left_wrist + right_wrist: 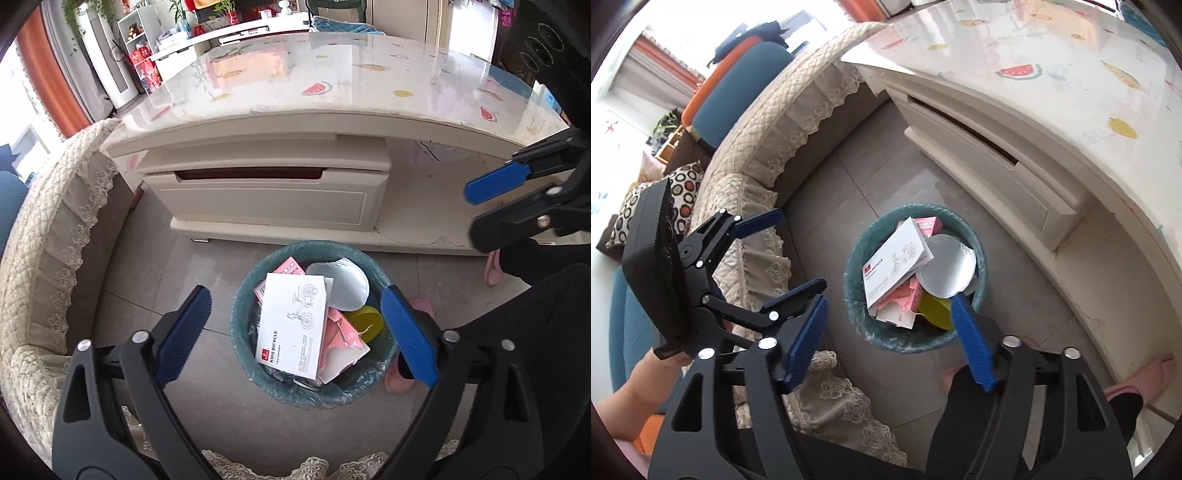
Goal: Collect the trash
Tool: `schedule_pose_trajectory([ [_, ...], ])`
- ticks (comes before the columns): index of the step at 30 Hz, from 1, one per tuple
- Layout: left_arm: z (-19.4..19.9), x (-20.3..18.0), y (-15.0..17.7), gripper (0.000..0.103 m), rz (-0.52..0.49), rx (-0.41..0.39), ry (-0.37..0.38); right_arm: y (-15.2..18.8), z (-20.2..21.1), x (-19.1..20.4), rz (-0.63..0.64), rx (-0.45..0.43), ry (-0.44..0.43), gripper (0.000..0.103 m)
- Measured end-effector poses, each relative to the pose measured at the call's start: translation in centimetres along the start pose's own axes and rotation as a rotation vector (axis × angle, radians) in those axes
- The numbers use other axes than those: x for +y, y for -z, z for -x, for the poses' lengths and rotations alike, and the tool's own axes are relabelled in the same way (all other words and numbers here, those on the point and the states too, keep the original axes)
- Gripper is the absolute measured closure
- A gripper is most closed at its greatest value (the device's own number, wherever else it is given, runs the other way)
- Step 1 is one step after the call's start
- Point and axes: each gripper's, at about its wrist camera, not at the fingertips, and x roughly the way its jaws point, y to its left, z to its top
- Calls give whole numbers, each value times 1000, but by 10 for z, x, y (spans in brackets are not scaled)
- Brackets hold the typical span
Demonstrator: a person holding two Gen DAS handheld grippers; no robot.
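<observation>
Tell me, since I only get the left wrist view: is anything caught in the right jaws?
Observer: No. The right gripper has its jaws open with nothing between them, above the trash bin.
Operator: What is holding the left gripper?
Observer: A bare hand grips the left gripper at the lower end of its black body.
Operator: Anything past the lace sofa cover?
Observer: A cushion with coloured rings lies beyond the lace sofa cover.

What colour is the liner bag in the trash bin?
Teal green liner bag; clearest in the left wrist view.
</observation>
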Motion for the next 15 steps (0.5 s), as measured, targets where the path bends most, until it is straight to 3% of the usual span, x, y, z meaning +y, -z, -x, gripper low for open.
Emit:
schedule_pose_trajectory([
  [9,14,-7,-21,7,-9,-40,-37,5,46,-5,-2,-103,22,20],
  [15,27,-38,-69,7,-57,-131,-12,5,110,-28,-86,-307,190,16],
])
